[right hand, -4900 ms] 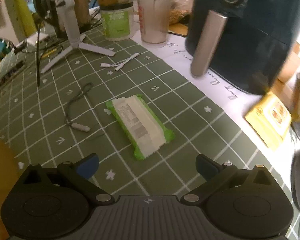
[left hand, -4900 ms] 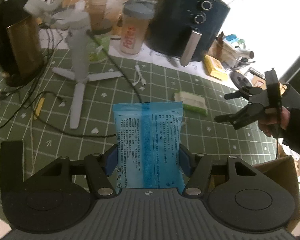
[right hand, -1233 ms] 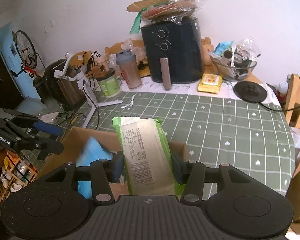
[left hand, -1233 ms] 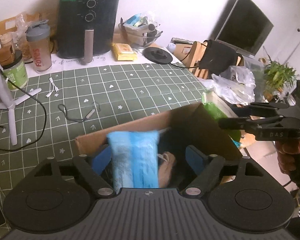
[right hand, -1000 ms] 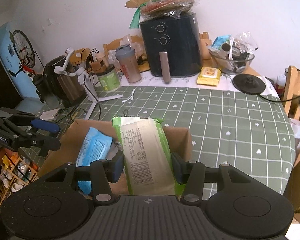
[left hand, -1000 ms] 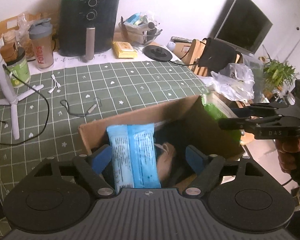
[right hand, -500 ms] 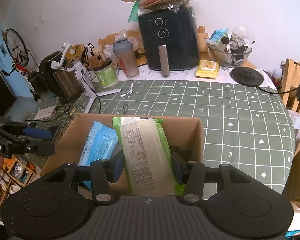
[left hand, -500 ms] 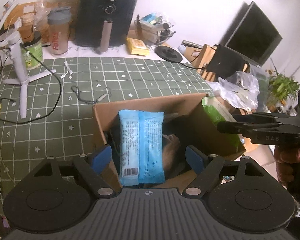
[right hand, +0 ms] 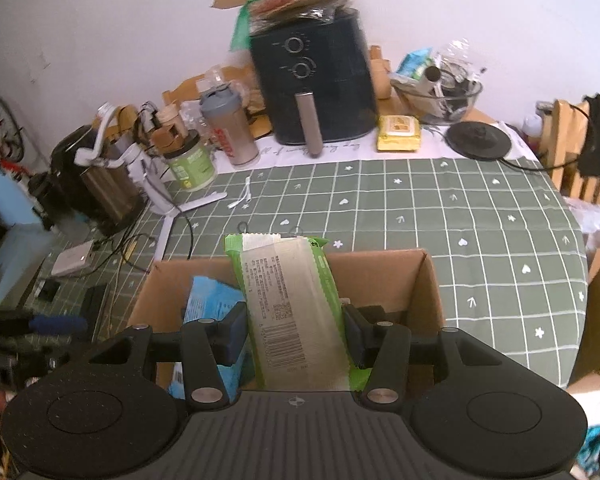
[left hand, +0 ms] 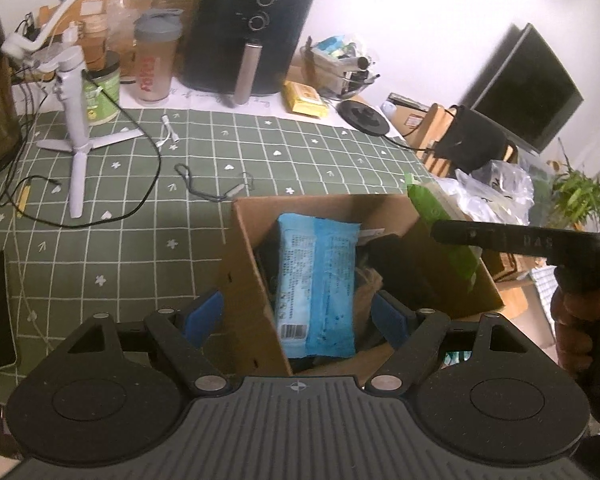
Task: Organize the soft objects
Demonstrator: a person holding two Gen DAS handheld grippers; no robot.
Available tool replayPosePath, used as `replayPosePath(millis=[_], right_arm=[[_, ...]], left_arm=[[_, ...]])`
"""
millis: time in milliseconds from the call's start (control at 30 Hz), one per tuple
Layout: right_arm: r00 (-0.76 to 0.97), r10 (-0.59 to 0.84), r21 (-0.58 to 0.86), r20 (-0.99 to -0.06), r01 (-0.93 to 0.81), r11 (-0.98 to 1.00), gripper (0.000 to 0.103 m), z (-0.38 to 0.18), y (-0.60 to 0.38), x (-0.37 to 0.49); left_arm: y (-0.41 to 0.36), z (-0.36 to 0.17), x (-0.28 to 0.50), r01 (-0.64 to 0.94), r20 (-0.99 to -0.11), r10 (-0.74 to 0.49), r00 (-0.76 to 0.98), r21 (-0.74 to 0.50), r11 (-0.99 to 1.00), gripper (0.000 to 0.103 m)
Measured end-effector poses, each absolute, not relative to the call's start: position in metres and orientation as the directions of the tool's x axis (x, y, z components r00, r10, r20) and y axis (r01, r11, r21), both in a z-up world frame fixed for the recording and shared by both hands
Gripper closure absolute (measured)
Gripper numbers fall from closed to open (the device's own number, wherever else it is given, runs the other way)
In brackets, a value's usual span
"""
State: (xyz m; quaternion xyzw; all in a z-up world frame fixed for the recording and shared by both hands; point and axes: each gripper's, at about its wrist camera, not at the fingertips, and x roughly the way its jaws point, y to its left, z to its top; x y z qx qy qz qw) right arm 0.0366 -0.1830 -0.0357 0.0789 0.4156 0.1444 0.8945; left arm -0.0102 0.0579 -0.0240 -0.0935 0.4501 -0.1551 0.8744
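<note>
Two packs of wet wipes are showing around the open cardboard box (left hand: 256,280), which is serving as the landmark. Nearest the camera, the left tool (left hand: 298,314) is hanging just above the box with its blue-padded fingers (left hand: 204,314) spread wide and gripping nothing; one finger is sitting outside the box's left wall and the other over the inside. Directly under that gap, the blue wipes pack (left hand: 318,280) is lying inside the box, lengthwise, on top of dark and tan items too dim to name. At the box's right side, the right tool (right hand: 294,334) is pinching the green wipes pack (right hand: 290,308) by its long edges, the pack standing up over the box's opening with its top end reaching above the far wall. In the left wrist view this tool is appearing as a dark bar over the box's right wall, with a person's hand (left hand: 580,324) gripping its handle.

Beyond the box, the green checked tabletop (left hand: 300,160) is carrying a thin black cord (left hand: 210,190) just past the far wall. Farther from the box, to the left, a white tripod (left hand: 78,120) is standing. Farthest from the box, along the tabletop's back edge, a shaker bottle (left hand: 154,64), a black air fryer (left hand: 252,36) and a yellow pack (left hand: 306,100) are sitting.
</note>
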Motion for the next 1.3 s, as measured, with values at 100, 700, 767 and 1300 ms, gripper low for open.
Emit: replayPosePath(millis=[100, 700, 767, 1300], right_arm=[[0.561, 0.349, 0.288, -0.751, -0.198, 0.937, 0.042, -0.039, -0.175, 0.043], [0.539, 0.35, 0.259, -0.766, -0.24, 0.936, 0.0, -0.045, -0.184, 0.043], [0.549, 0.338, 0.252, -0.764, -0.228, 0.94, 0.0, -0.045, -0.191, 0.044], [0.567, 0.266, 0.204, -0.78, -0.171, 0.964, 0.0, -0.051, -0.243, 0.066]], left_arm=[[0.063, -0.025, -0.012, 0.167, -0.759, -0.347, 0.551, -0.307, 0.937, 0.022], [0.057, -0.029, 0.002, 0.143, -0.768, -0.337, 0.545, -0.311, 0.94, 0.022], [0.054, -0.029, 0.005, 0.154, -0.771, -0.338, 0.541, -0.304, 0.94, 0.022], [0.032, -0.022, 0.042, 0.212, -0.78, -0.332, 0.531, -0.257, 0.943, 0.022]])
